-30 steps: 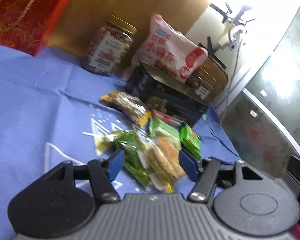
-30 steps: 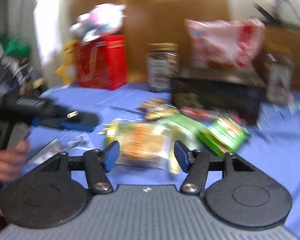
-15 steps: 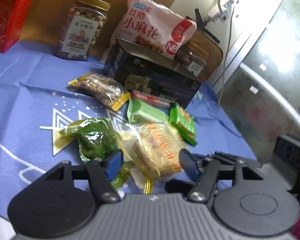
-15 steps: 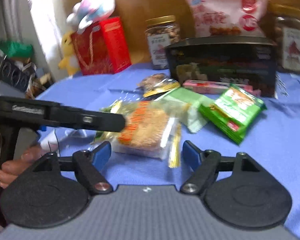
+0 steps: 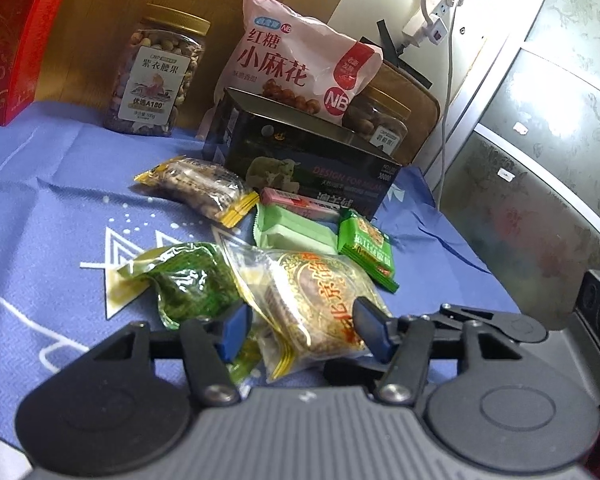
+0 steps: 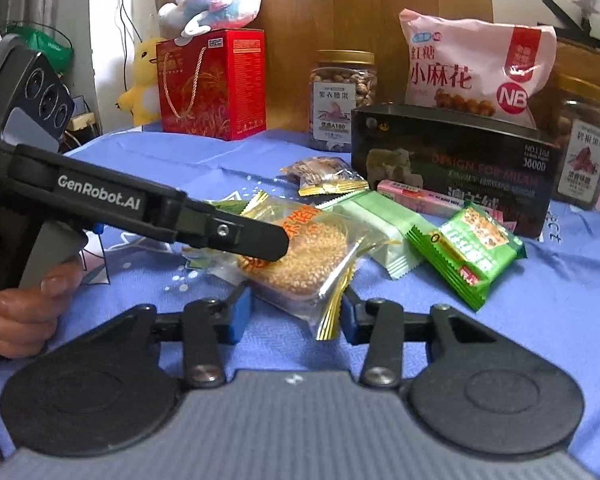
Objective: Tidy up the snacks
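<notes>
Desk: covered by a blue cloth with white line prints.
Back row: red box, nut jar, black box, second jar.
Front: nut pack, pink bar, pale-green pack, green packs, cake, dark-green pack.

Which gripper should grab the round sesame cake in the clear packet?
Probably the left hand-held gripper: its open blue fingers already straddle the round sesame cake in the clear packet. The right hand-held gripper only brackets its corner.
</notes>
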Demonstrator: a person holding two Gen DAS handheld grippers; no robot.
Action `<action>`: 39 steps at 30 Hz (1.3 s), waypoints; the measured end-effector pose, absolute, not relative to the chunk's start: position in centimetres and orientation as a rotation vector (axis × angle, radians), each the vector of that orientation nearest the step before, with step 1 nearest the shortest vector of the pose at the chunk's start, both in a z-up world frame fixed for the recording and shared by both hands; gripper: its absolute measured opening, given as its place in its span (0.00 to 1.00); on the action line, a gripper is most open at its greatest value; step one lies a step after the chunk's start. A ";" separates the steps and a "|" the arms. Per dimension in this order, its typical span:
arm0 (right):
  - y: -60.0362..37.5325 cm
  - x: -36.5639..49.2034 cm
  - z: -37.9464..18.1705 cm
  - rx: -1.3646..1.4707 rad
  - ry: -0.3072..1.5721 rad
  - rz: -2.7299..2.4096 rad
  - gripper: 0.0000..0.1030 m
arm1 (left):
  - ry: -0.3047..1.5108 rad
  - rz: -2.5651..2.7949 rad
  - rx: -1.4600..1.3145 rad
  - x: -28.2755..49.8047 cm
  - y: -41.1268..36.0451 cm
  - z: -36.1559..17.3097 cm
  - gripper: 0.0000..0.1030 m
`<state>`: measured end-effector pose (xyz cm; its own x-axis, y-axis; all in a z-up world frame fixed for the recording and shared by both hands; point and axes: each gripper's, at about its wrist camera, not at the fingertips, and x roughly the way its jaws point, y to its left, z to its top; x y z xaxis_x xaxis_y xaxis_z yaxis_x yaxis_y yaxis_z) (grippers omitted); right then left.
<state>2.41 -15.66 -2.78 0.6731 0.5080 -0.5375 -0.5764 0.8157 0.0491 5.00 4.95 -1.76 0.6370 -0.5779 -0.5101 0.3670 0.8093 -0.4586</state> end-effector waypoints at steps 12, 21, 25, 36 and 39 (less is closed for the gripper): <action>-15.7 2.3 -2.7 -0.130 0.561 0.610 0.46 | 0.685 -0.554 -0.320 4.9 5.0 -1.7 0.55; -15.7 2.3 -2.7 -0.130 0.557 0.609 0.46 | 0.683 -0.557 -0.318 4.9 4.9 -1.7 0.55; -15.8 1.9 -2.7 -0.134 0.536 0.603 0.46 | 0.677 -0.565 -0.319 4.9 5.0 -1.7 0.55; -15.8 1.6 -2.6 -0.142 0.515 0.593 0.45 | 0.665 -0.572 -0.309 4.7 4.9 -1.7 0.55; -15.8 1.6 -2.6 -0.144 0.514 0.591 0.45 | 0.665 -0.573 -0.307 4.7 4.9 -1.7 0.55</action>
<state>1.56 -15.80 -2.56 0.7089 0.4957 -0.5017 -0.5658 0.8244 0.0150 4.73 4.94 -1.68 0.6418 -0.5887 -0.4914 0.3987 0.8036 -0.4418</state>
